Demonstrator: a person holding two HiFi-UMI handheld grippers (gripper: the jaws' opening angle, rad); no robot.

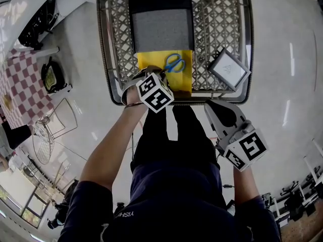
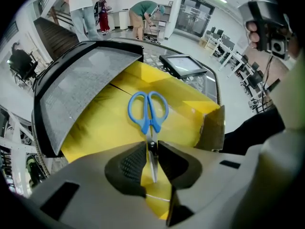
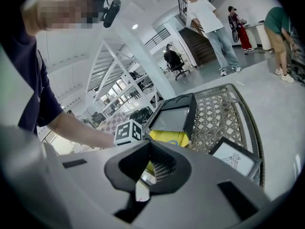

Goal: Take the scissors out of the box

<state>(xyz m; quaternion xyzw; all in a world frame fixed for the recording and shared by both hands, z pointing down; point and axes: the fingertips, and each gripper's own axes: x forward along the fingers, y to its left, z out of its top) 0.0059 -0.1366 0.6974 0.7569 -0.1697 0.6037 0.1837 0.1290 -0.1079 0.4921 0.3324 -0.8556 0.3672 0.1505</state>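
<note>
Blue-handled scissors [image 1: 174, 63] lie in an open yellow box [image 1: 151, 62] on a metal lattice table [image 1: 222, 19]. Their handles [image 2: 147, 109] point away from me in the left gripper view. My left gripper [image 2: 151, 152] is shut on the steel blades just below the pivot, at the box's near edge [image 1: 162, 80]. The box's black lid with grey foam [image 1: 161, 29] stands open behind the yellow part [image 2: 105, 123]. My right gripper [image 1: 216, 106] hovers at the table's near rim, right of the box, shut [image 3: 144, 168] with nothing in it.
A black-framed picture [image 1: 228, 68] lies on the lattice right of the box. A checkered tablecloth [image 1: 20, 84] and a wire chair [image 1: 48, 130] stand on the floor at left. Several people [image 2: 143, 15] stand far behind the table.
</note>
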